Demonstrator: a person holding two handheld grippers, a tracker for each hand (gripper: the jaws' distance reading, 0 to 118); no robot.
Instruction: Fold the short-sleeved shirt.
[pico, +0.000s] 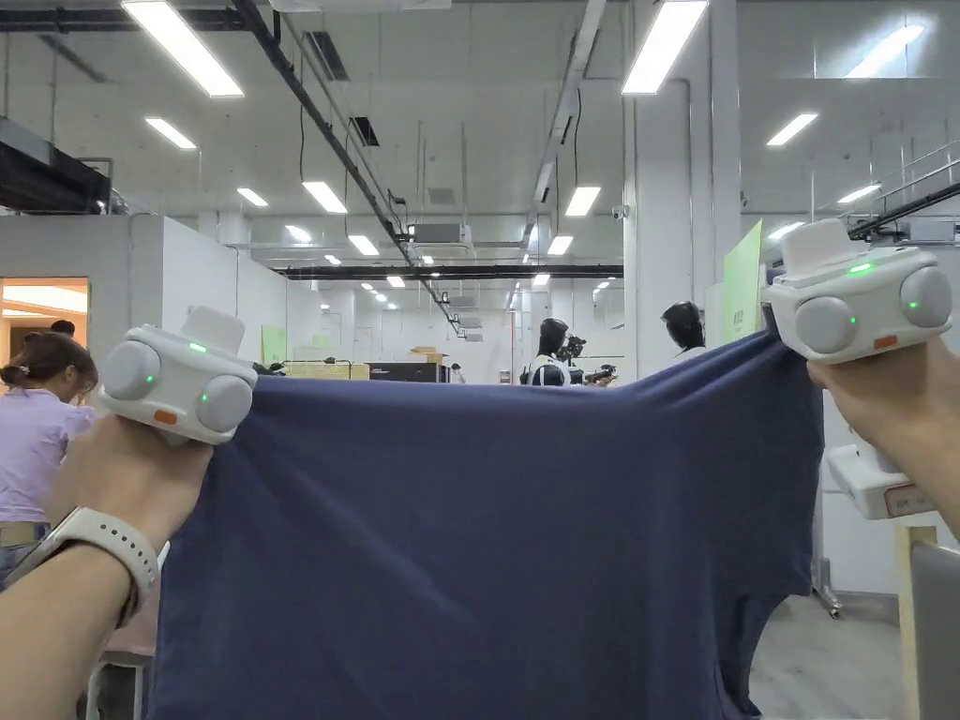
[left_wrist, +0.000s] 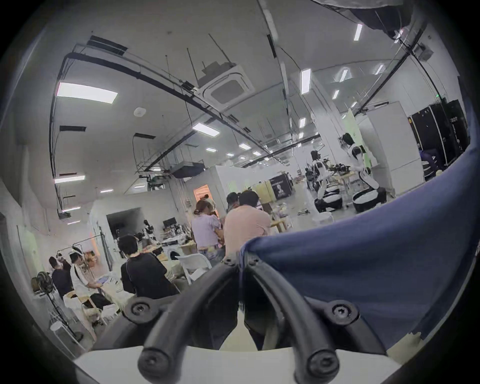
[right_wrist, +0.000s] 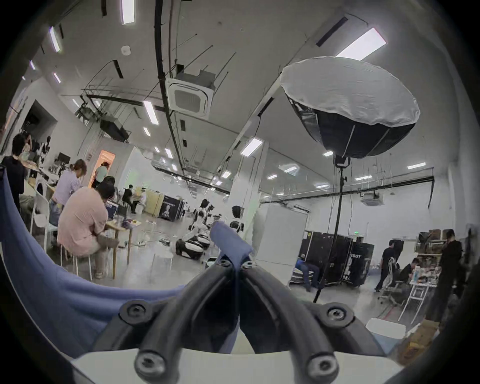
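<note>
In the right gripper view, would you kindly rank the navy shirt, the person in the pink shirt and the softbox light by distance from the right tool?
1. The navy shirt, pinched in the right tool.
2. The person in the pink shirt, seated to the left.
3. The softbox light, high on the right; its order against the person is a judgement.
</note>
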